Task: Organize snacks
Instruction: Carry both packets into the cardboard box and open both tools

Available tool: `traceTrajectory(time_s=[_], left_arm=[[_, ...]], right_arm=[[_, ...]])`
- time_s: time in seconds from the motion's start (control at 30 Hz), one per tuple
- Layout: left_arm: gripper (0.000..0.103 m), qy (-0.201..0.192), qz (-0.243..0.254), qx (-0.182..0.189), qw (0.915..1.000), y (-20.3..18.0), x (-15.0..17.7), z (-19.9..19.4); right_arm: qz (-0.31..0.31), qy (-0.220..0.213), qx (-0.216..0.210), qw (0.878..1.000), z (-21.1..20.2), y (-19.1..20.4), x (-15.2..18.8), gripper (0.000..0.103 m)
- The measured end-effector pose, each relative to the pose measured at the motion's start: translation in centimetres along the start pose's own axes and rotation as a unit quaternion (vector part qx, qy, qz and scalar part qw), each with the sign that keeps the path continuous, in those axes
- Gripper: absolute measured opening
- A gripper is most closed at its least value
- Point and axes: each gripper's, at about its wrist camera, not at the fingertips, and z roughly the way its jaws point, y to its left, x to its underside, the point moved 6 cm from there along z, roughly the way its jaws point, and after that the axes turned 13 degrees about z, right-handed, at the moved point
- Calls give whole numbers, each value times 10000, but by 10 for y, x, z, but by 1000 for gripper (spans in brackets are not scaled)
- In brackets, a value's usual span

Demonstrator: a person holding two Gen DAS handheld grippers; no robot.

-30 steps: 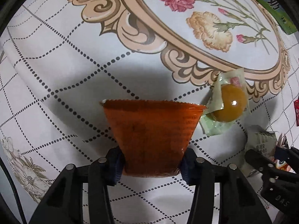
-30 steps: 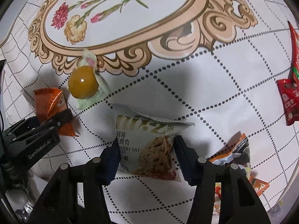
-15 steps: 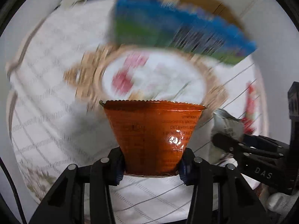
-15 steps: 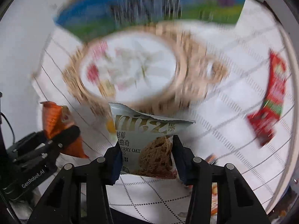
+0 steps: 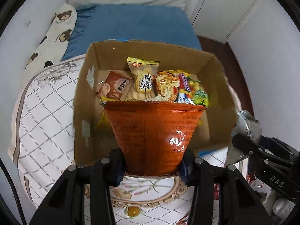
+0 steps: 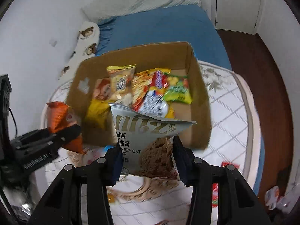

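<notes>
Behind the table you have a bed with a blue sheet (image 5: 138, 24), and a white bear-print pillow (image 5: 56, 35) lies along its left edge. White cabinet doors (image 5: 234, 9) stand to your right, above the dark wood floor (image 6: 262, 71).

Even indoor light, fisheye warp, slight blur

Snack packets (image 5: 146, 82) lie in the box (image 5: 215, 101), which stands on the tablecloth (image 5: 43, 116).
</notes>
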Motion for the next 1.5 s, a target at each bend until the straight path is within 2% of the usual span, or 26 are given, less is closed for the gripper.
traceTrajectory(time_s=[0.1, 0.27, 0.57, 0.6, 0.63, 0.67, 0.7, 0.73, 0.97, 1.1, 1.5], left_arm=[[43, 273, -52, -27, 9996, 8, -15, 26], [43, 768, -179, 41, 9969, 19, -21, 68], [46, 1044, -319, 23, 9940, 25, -15, 97], [49, 1049, -346, 33, 9939, 25, -15, 97], [62, 1050, -356, 57, 9938, 25, -15, 97], [78, 1028, -358, 66, 9940, 25, -16, 96], [86, 989, -360, 50, 9944, 25, -18, 94], [91, 926, -346, -3, 9951, 26, -19, 91], [91, 680, -204, -267, 9971, 22, -23, 77], [91, 369, -110, -568, 9976, 20, -21, 61], [91, -460, -50, -877, 9951, 12, -1, 8]], right_arm=[[30, 189, 168, 9997, 25, -11, -16, 50], [72, 420, 327, 9986, 63, -24, -25, 50], [15, 678, 580, 9960, 102, -24, -28, 52], [35, 727, 599, 9955, 104, -25, -27, 59], [77, 758, 616, 9952, 105, -26, -27, 76], [81, 761, 626, 9951, 106, -26, -27, 85], [81, 756, 643, 9950, 107, -26, -27, 93], [94, 754, 653, 9950, 106, -26, -27, 93], [46, 613, 827, 9947, 102, -24, -25, 95], [-10, 393, 899, 9952, 92, -22, -24, 95], [-101, -454, 922, 9947, 35, -13, -9, 95]])
